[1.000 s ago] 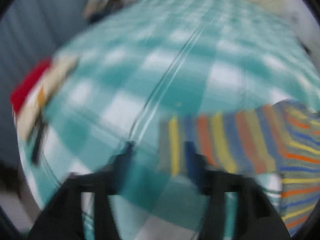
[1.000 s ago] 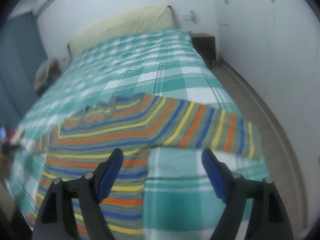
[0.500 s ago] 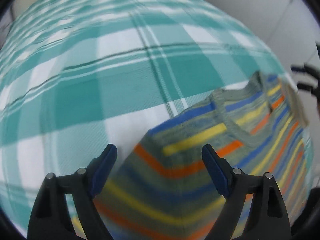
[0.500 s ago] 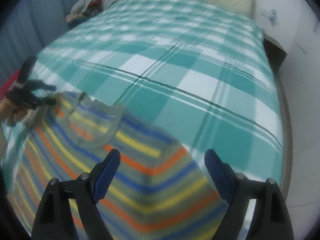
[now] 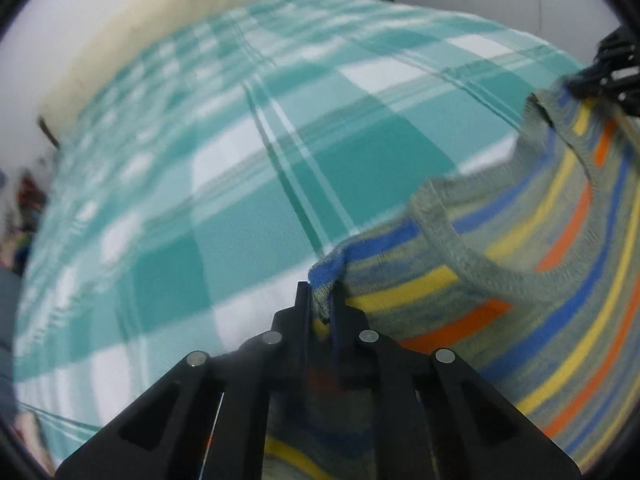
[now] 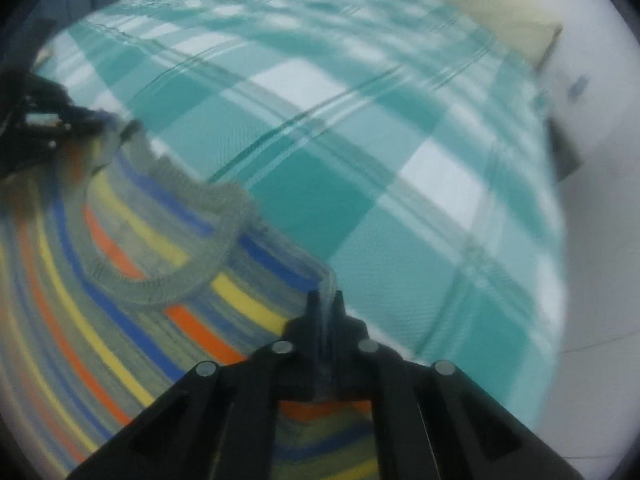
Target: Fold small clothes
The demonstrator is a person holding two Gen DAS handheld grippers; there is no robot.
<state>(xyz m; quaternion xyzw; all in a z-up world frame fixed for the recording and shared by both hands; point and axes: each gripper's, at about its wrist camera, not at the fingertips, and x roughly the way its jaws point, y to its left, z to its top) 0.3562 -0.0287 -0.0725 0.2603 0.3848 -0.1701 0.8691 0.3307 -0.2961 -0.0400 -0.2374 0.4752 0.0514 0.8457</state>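
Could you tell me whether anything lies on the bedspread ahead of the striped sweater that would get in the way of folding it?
Nothing visible does. Both the left gripper and right gripper pinch the striped sweater at its shoulders, and the checked bedspread beyond is bare.

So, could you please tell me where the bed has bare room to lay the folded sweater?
The teal-and-white checked bedspread is bare from the striped knit sweater's collar up to the cream headboard. It is crowded near the camera, where both grippers pinch the sweater's shoulders.
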